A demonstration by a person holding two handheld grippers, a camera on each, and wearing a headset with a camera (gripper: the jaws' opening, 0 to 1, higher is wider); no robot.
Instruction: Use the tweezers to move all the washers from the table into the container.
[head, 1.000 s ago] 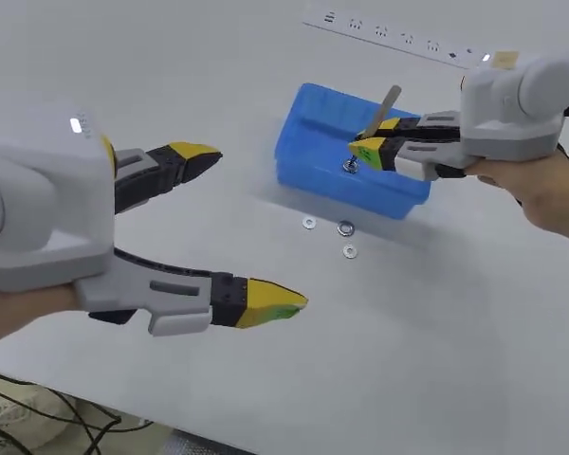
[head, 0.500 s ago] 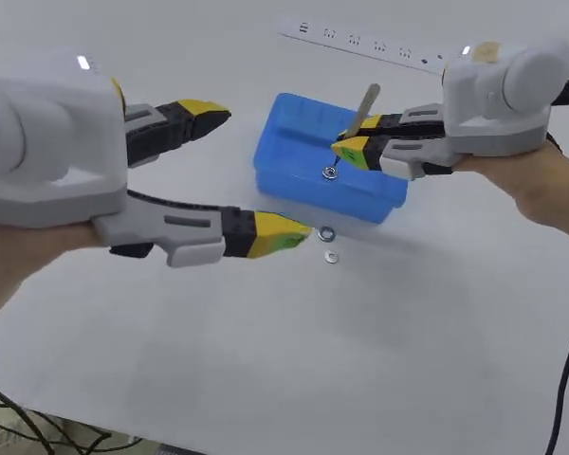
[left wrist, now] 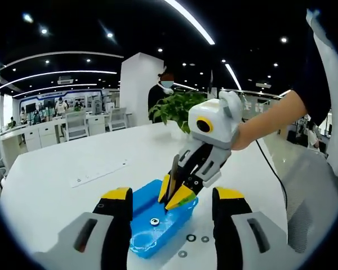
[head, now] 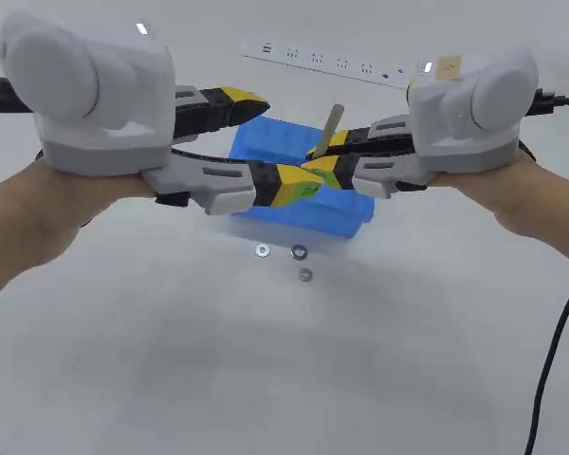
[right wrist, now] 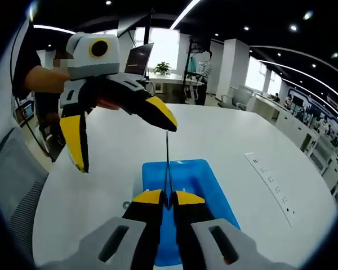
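Observation:
My right gripper (head: 322, 159) is shut on the grey tweezers (head: 333, 121) above the blue container (head: 353, 209). In the right gripper view the tweezers (right wrist: 167, 160) run forward from the shut right gripper (right wrist: 168, 197) over the container (right wrist: 191, 185). My left gripper (head: 284, 140) is open, its jaws reaching in front of the container and close to the right gripper's tips. The left gripper view looks past the open left gripper (left wrist: 173, 194) at one washer (left wrist: 155, 221) lying inside the container (left wrist: 141, 236). Three washers (head: 299, 251) lie on the white table near the container's front side.
A white power strip (head: 332, 62) lies on the table behind the container. The white table (head: 266, 370) stretches wide toward me. A black cable (head: 550, 360) hangs from the right gripper at the right edge. Office furniture and people stand far off in the gripper views.
My left gripper has swung up and to the right, from low on the left to just in front of the container. It now covers the tweezers' tip in the head view.

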